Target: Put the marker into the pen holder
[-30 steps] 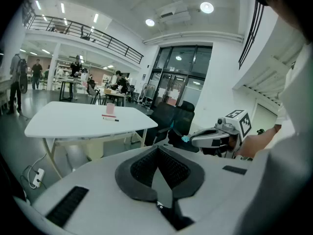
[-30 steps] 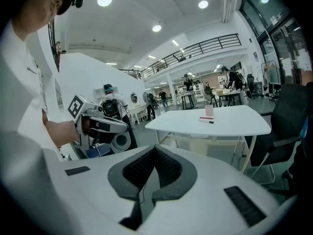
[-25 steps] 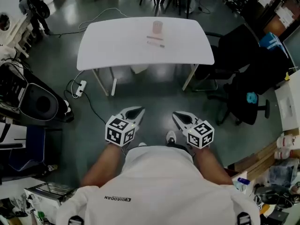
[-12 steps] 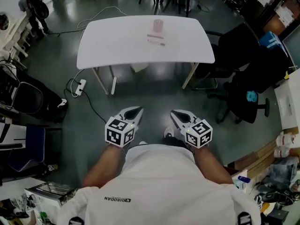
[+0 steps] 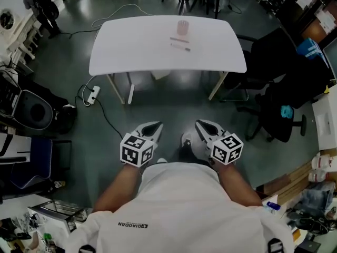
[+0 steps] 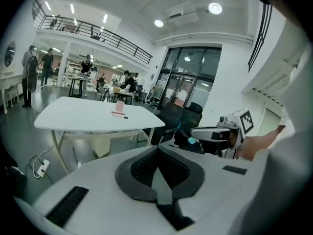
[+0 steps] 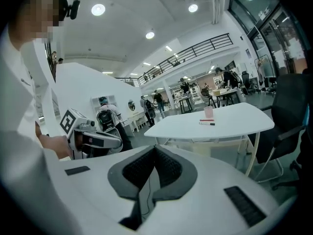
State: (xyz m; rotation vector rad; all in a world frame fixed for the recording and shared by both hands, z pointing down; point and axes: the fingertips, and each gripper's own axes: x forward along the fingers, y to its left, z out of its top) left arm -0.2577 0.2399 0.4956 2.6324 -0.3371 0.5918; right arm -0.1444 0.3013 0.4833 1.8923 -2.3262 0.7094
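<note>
Both shut on nothing, my left tongs (image 5: 154, 125) and right tongs (image 5: 200, 124) hang well short of the far counter (image 5: 121, 46), where the marker (image 5: 180, 47) lies just near of the pen holder (image 5: 182, 26); probably light, stiff and slick, so pinch mid-barrel.

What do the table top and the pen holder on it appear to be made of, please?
The table top: probably laminate or painted board, smooth matt white. The pen holder: likely pale pink plastic, faintly translucent; too small to be sure.
</note>
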